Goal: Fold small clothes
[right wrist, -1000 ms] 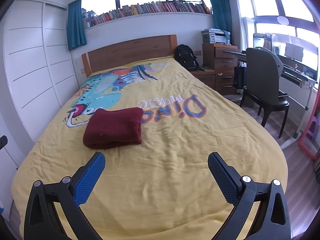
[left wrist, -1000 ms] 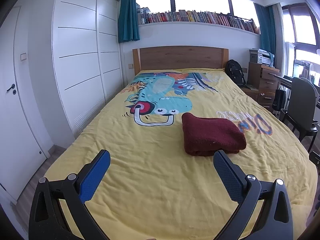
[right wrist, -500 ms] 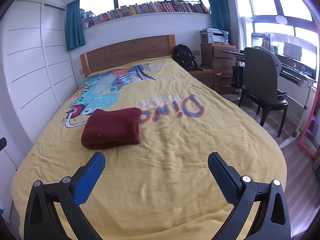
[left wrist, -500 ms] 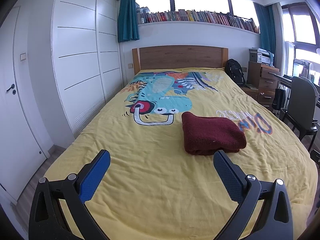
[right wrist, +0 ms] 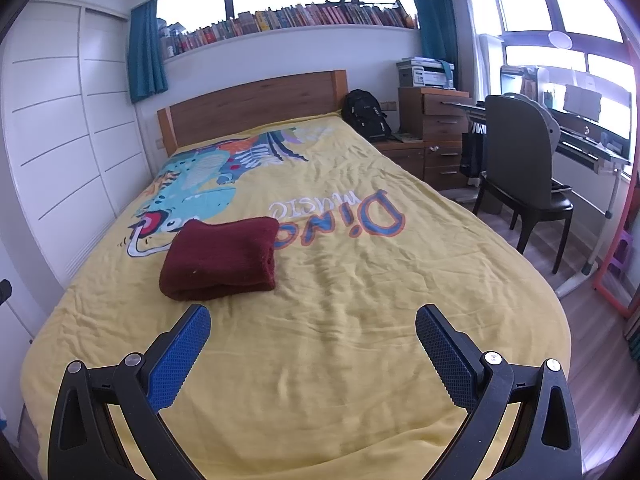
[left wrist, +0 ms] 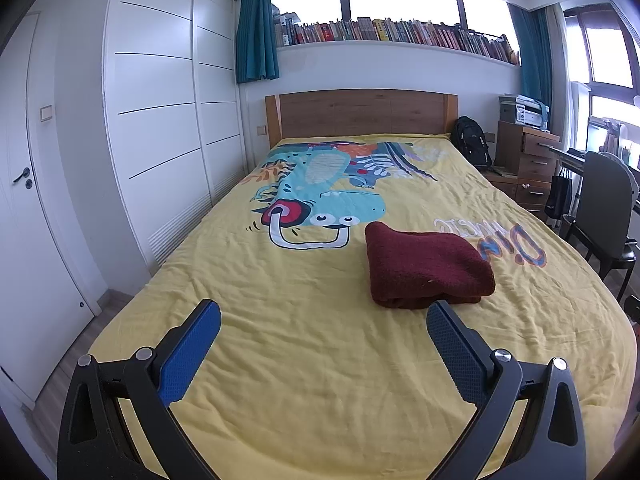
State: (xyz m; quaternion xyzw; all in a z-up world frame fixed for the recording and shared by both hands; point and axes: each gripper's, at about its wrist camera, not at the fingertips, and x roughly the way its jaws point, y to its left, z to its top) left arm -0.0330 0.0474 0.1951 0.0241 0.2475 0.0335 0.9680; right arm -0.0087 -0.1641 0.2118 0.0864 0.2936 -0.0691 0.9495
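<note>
A dark red knitted garment [left wrist: 426, 266] lies folded into a compact rectangle on the yellow dinosaur-print bedspread [left wrist: 304, 280]; it also shows in the right wrist view [right wrist: 222, 258]. My left gripper [left wrist: 324, 316] is open and empty, held above the near part of the bed, with the garment just beyond its right finger. My right gripper [right wrist: 312, 320] is open and empty, held above the near part of the bed, with the garment just beyond its left finger.
A wooden headboard [left wrist: 360, 114] stands at the far end. White wardrobe doors [left wrist: 160, 120] line the left side. A black backpack [right wrist: 366, 114], a wooden drawer unit [right wrist: 436, 132], a dark chair [right wrist: 524, 176] and a desk [right wrist: 592, 140] stand to the right.
The right wrist view has shifted slightly, so the garment sits a little lower and further left in it. The left gripper has barely moved. Both stay open.
</note>
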